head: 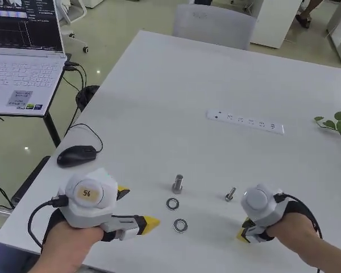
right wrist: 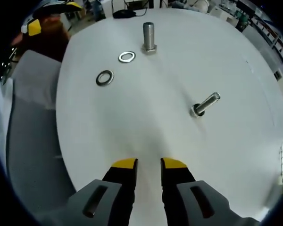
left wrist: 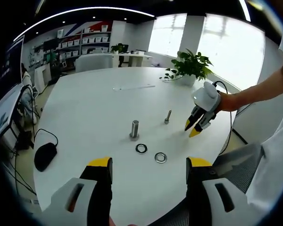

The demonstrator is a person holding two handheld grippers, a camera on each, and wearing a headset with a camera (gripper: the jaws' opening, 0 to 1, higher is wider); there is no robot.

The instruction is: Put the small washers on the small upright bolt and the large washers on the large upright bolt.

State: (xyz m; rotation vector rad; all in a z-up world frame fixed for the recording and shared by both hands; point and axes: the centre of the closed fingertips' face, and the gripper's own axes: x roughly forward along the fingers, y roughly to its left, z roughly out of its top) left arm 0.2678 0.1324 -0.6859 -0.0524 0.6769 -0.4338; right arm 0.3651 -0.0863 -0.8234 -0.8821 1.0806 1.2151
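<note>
The large upright bolt (head: 178, 183) and the small upright bolt (head: 230, 194) stand on the white table (head: 216, 85). Two washers (head: 172, 203) (head: 181, 226) lie flat just in front of the large bolt. My left gripper (head: 137, 207) hovers left of the washers, open wide and holding nothing. In the left gripper view the washers (left wrist: 141, 149) (left wrist: 160, 157) lie just beyond its tips (left wrist: 149, 162). My right gripper (head: 242, 235) is in front of the small bolt (right wrist: 205, 103). Its jaws (right wrist: 149, 163) are open only a narrow gap, with nothing between them.
A white power strip (head: 245, 121) lies further back on the table. A black mouse (head: 77, 155) sits at the left edge. A laptop (head: 23, 62) stands on a side stand at the left, a plant (head: 335, 122) shows at the right edge, and a grey chair (head: 213, 25) is behind the table.
</note>
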